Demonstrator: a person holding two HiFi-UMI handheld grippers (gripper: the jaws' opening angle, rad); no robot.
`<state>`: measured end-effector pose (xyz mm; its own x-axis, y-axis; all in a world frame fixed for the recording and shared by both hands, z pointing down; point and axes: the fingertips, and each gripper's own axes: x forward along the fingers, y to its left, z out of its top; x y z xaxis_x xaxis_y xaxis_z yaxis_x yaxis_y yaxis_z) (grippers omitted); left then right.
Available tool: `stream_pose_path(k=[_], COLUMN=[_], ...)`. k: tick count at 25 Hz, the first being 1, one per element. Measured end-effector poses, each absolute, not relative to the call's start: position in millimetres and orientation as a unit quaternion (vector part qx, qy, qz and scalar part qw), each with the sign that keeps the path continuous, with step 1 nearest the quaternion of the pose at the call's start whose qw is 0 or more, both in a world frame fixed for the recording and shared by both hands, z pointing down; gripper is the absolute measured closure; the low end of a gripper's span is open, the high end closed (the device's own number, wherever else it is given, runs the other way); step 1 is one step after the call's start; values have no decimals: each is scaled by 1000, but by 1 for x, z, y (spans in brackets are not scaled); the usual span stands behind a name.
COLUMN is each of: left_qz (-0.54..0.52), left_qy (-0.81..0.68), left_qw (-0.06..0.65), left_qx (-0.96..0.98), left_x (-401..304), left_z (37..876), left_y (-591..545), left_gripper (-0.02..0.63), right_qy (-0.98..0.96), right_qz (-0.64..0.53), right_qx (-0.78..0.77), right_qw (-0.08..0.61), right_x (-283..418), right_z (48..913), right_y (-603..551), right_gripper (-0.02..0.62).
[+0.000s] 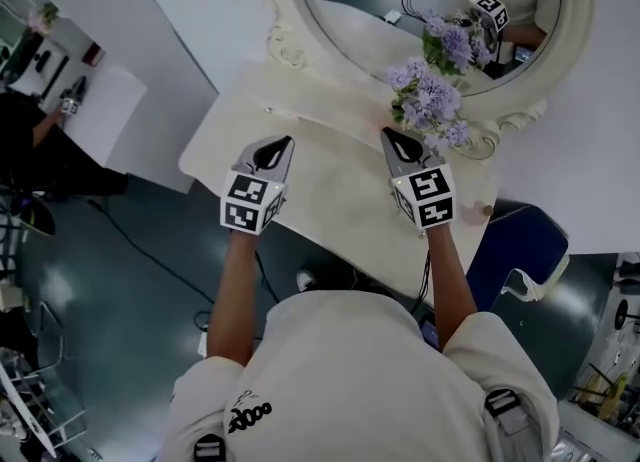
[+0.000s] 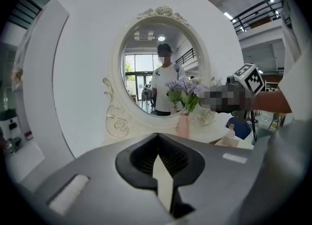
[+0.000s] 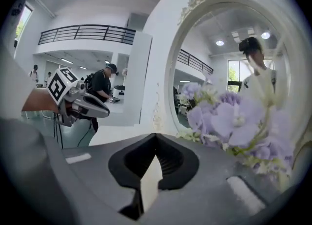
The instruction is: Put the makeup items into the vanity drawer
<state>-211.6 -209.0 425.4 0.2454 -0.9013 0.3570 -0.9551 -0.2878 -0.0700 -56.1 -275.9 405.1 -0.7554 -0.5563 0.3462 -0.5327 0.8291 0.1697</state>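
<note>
The left hand-held gripper (image 1: 275, 153) has its jaws pressed together with nothing between them; its own view shows the two ribbed pads meeting along one line (image 2: 157, 143). The right hand-held gripper (image 1: 402, 146) is the same, jaws closed on each other and empty (image 3: 156, 143). Both are held up above the cream counter (image 1: 330, 185), side by side and well apart, pointing toward the oval mirror (image 1: 350, 10) at the back.

Just beyond the right hand-held gripper stands a bunch of purple flowers (image 1: 432, 100) in a pink vase (image 2: 183, 124), close to the mirror's carved frame. A small pale bottle (image 2: 230, 132) sits near the counter's right end; whether it is a makeup item I cannot tell. No other loose item shows on the counter top. The drawer lies under the top's front edge, hidden from the head view, so whether it stands open or closed cannot be told.
</note>
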Motion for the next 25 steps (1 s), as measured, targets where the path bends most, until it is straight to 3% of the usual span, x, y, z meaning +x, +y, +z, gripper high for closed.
stream_pose_path(k=[15,25], left_qz=[120,104], left_qy=[-609,-601], left_qw=[-86,-108], left_qx=[779,785], left_x=[-238,-230], left_z=[266,248], left_y=[-188,-181], left_gripper=[589,589], right_qy=[-960,-952], right_qz=[-103,-147], right_qx=[250,261], right_qw=[68,66], right_x=[-113,-114], right_z=[246,224], right_y=[-249,-236], right_gripper=[594,595])
